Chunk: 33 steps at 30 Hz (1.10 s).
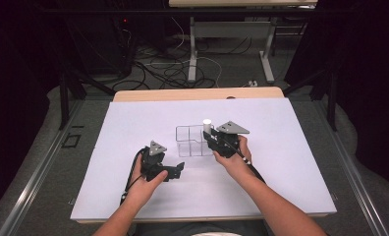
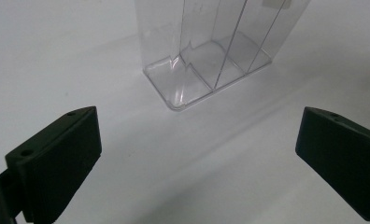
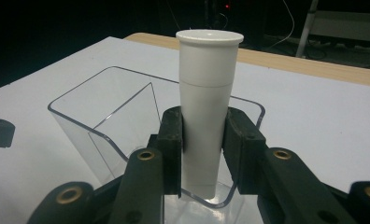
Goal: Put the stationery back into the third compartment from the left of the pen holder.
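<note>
A clear plastic organiser box [image 1: 191,141] with dividers stands near the middle of the white table; it also shows as a clear box [image 2: 206,60] and a clear box [image 3: 103,123]. My right gripper [image 1: 211,139] [image 3: 205,144] is shut on a white cylindrical tube [image 3: 206,107], held upright with its lower end inside the box's right compartment. The tube's cap [image 1: 207,122] rises above the box rim. My left gripper [image 1: 175,171] [image 2: 197,154] is open with nothing between its jaws, low over the table just in front of and left of the box.
The white table surface [image 1: 133,128] spreads wide on all sides of the box. A wooden table edge [image 1: 197,93] runs along the back. Beyond it lie floor cables and another table's legs [image 1: 192,54]. Dark frames stand at both sides.
</note>
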Each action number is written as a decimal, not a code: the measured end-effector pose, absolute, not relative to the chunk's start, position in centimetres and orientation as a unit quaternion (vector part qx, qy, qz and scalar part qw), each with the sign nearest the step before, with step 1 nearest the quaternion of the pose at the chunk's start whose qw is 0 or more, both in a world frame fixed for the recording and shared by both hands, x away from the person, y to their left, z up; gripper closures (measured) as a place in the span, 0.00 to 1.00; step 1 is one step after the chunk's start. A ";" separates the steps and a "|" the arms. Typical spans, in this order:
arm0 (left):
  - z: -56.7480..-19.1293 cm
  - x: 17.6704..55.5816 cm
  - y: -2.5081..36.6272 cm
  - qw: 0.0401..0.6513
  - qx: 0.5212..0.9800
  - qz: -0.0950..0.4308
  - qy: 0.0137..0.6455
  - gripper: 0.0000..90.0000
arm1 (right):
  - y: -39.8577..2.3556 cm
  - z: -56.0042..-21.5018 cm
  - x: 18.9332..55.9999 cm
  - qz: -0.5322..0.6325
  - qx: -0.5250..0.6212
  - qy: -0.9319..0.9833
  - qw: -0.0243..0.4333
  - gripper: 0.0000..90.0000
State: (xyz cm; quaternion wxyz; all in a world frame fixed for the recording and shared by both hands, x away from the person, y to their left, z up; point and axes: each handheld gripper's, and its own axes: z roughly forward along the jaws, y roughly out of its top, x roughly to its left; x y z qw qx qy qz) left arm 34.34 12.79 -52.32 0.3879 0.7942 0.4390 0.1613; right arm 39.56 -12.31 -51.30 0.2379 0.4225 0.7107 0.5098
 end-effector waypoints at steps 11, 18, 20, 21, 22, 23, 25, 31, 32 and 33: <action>-52.3 34.5 13.2 0.393 0.786 0.163 0.449 0.00 | -13.5 -50.3 38.6 0.530 0.407 0.706 0.233 0.46; -52.2 34.6 13.4 0.393 0.784 0.166 0.452 0.00 | -14.6 -49.7 38.0 0.531 0.393 0.711 0.240 0.32; -52.2 34.6 13.5 0.390 0.785 0.165 0.452 0.00 | -14.9 -49.5 37.7 0.529 0.390 0.714 0.242 0.30; -52.1 34.6 13.6 0.389 0.787 0.166 0.450 0.00 | -15.0 -49.4 37.6 0.527 0.391 0.715 0.242 0.29; -52.1 34.6 13.6 0.388 0.786 0.166 0.451 0.00 | -15.2 -49.4 37.5 0.524 0.391 0.716 0.245 0.27; -52.2 34.6 13.6 0.391 0.782 0.169 0.455 0.00 | -15.4 -49.3 37.5 0.524 0.391 0.716 0.244 0.26; -52.1 34.6 13.7 0.393 0.780 0.169 0.456 0.00 | -15.7 -49.2 37.3 0.519 0.383 0.721 0.252 0.23; -51.9 34.6 14.1 0.395 0.776 0.174 0.460 0.00 | -17.0 -49.0 36.9 0.513 0.384 0.720 0.266 0.17; -51.9 34.6 14.1 0.394 0.775 0.174 0.463 0.00 | -17.2 -48.9 36.7 0.512 0.378 0.722 0.272 0.17; -51.8 34.5 14.2 0.393 0.776 0.175 0.462 0.00 | -17.5 -48.9 36.7 0.512 0.372 0.723 0.277 0.16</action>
